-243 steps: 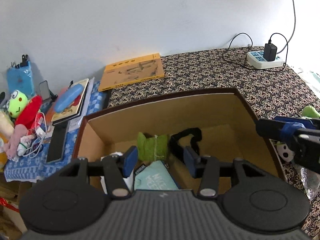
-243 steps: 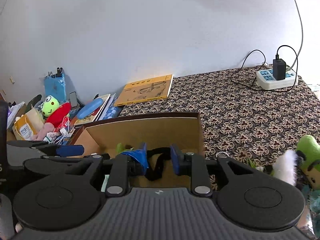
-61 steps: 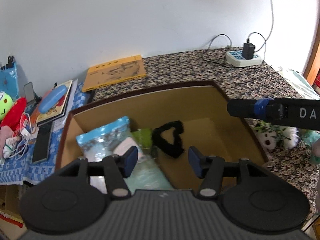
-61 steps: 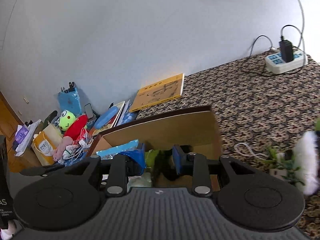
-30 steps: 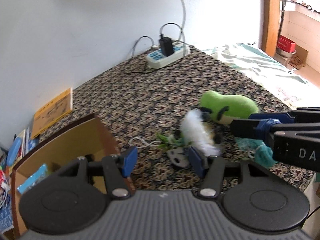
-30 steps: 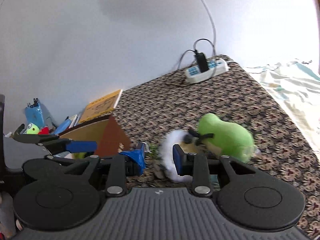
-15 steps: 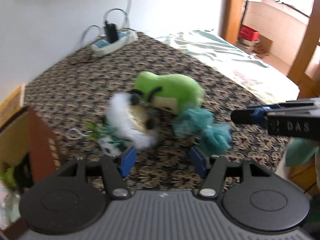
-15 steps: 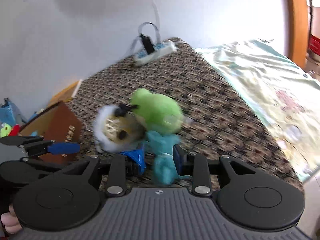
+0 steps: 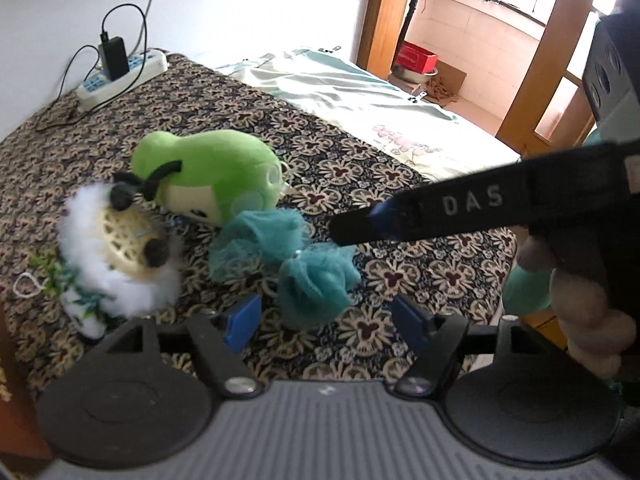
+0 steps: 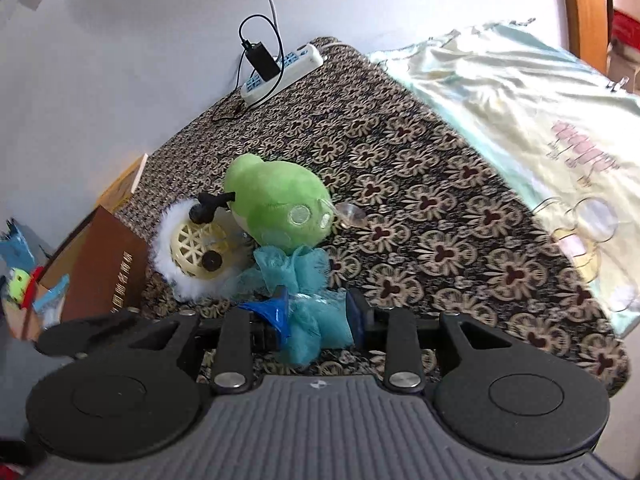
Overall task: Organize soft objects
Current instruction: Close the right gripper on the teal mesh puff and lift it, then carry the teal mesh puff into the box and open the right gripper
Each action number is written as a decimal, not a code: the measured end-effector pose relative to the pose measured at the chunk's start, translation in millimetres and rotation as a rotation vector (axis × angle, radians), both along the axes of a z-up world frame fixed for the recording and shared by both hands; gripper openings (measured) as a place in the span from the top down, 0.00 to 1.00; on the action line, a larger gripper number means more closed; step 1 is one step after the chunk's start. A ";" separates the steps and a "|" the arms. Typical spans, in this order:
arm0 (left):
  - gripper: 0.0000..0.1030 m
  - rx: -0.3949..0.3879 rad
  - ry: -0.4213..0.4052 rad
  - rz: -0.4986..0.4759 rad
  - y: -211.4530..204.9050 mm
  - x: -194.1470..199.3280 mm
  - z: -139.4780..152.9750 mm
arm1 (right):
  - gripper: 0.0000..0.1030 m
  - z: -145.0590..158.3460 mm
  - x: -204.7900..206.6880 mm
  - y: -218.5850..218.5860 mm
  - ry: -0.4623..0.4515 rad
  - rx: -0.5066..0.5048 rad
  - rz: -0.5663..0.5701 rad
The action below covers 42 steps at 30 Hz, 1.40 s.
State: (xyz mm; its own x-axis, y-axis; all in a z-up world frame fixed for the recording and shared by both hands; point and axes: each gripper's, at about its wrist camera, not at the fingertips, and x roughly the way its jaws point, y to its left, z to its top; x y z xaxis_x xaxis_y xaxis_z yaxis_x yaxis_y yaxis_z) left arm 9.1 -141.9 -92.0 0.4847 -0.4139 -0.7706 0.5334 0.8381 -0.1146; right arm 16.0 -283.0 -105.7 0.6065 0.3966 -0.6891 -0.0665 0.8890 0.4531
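A teal mesh pouf (image 9: 280, 256) (image 10: 304, 292) lies on the patterned cloth in front of a green plush toy (image 9: 208, 176) (image 10: 280, 204) and a white fluffy toy with a cream lattice ball (image 9: 120, 248) (image 10: 192, 248). My left gripper (image 9: 326, 322) is open, just short of the pouf. My right gripper (image 10: 318, 312) is open with its jaws on either side of the pouf's near lobe; one finger (image 9: 460, 208) crosses the left wrist view above the pouf.
A brown cardboard box (image 10: 96, 264) stands at the left. A white power strip with a black charger (image 9: 120, 68) (image 10: 280, 72) lies by the wall. A pale bed sheet (image 9: 352, 92) (image 10: 540, 112) borders the cloth on the right. A doorway (image 9: 480, 32) is beyond.
Both grippers swung away from the box to the toys on the right and have come closer. My right gripper's jaws now straddle the teal pouf.
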 end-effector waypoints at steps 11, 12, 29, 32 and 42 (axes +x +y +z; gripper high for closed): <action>0.33 0.023 -0.010 0.010 -9.4 19.8 -24.0 | 0.85 -20.4 33.6 13.2 0.092 0.034 0.060; 0.42 0.022 -0.006 0.006 -9.8 21.2 -25.1 | 0.85 -23.0 36.4 12.8 0.107 0.050 0.054; 0.65 -0.041 0.015 0.027 25.7 9.9 -19.2 | 0.89 -11.8 24.4 55.3 0.031 -0.040 0.193; 0.65 -0.047 -0.010 0.033 39.8 -0.7 -9.2 | 0.89 -1.3 16.7 68.6 -0.005 -0.056 0.227; 0.66 -0.095 -0.150 0.132 114.8 -37.9 41.4 | 0.88 48.2 -5.0 134.8 -0.174 -0.061 0.333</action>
